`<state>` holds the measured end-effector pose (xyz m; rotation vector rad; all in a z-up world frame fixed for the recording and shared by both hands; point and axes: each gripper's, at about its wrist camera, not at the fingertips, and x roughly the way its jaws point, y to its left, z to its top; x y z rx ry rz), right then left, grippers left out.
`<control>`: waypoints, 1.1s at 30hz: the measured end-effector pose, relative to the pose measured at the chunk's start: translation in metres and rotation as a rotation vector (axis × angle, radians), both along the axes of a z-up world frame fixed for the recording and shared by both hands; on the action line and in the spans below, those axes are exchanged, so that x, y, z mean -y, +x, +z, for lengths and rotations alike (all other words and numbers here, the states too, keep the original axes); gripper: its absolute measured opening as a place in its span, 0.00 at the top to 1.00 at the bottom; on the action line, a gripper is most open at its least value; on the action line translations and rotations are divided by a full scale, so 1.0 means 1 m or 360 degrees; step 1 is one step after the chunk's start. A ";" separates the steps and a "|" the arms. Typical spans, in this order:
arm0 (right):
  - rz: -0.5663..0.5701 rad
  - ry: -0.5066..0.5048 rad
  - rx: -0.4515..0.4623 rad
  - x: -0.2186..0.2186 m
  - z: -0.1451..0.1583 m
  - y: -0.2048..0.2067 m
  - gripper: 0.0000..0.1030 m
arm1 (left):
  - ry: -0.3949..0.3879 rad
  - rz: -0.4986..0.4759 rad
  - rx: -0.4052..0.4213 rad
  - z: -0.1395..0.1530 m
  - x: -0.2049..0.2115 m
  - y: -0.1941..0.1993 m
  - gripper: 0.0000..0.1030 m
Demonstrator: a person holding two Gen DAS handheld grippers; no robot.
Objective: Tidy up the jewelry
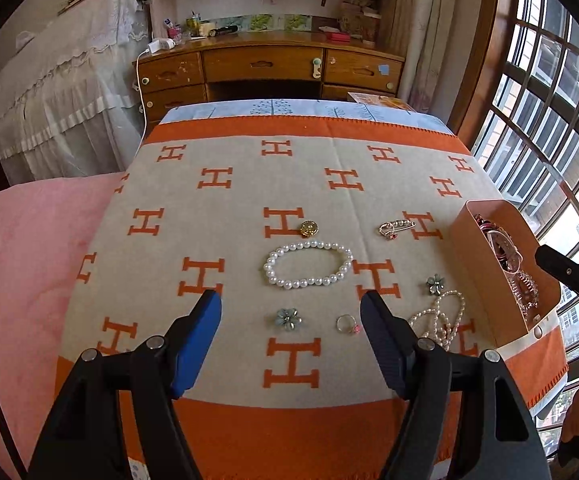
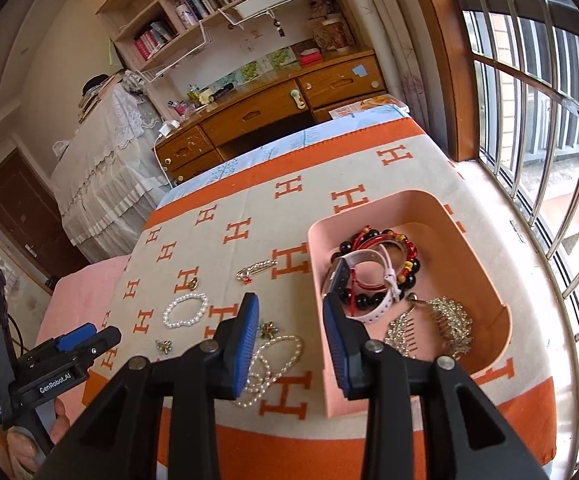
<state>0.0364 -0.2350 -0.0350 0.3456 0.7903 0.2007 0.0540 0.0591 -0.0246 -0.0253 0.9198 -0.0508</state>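
Observation:
Jewelry lies on an H-patterned blanket [image 1: 229, 200]: a pearl bracelet [image 1: 307, 264], a gold brooch [image 1: 309, 228], a safety-pin brooch [image 1: 396, 227], two flower pieces [image 1: 288, 318] [image 1: 435, 283], a ring [image 1: 346, 323] and a pearl necklace [image 1: 441, 320]. A pink tray [image 2: 373, 208] holds a white watch [image 2: 369, 280], bead bracelets [image 2: 389, 248] and a crystal comb [image 2: 445, 324]. My left gripper [image 1: 291, 304] is open and empty, above the ring and flower. My right gripper [image 2: 291, 312] is open and empty, over the tray's left wall, the necklace [image 2: 273, 360] beside it.
The tray [image 1: 477, 240] sits at the blanket's right edge by a barred window [image 2: 529, 120]. A wooden desk [image 1: 265, 64] stands beyond the far edge. A pink sheet [image 1: 29, 260] lies left. The left gripper shows in the right wrist view [image 2: 85, 340].

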 end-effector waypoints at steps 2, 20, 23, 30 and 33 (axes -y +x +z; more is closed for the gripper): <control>0.0035 -0.0014 0.0006 -0.009 0.003 -0.003 0.67 | 0.0008 0.0014 0.0002 0.001 -0.006 -0.007 0.30; 0.0256 -0.0168 -0.0164 -0.065 -0.019 0.021 0.67 | -0.0035 -0.0149 -0.0240 -0.039 -0.034 0.027 0.29; 0.0271 -0.0161 -0.0214 -0.067 -0.026 0.032 0.67 | -0.0067 -0.0175 -0.0330 -0.047 -0.037 0.053 0.32; 0.0276 -0.0084 -0.0327 -0.069 -0.034 0.059 0.67 | -0.0228 -0.0199 -0.0605 -0.073 -0.041 0.117 0.61; 0.0281 -0.0049 -0.0376 -0.070 -0.034 0.072 0.67 | -0.0208 -0.0229 -0.0675 -0.080 -0.034 0.133 0.64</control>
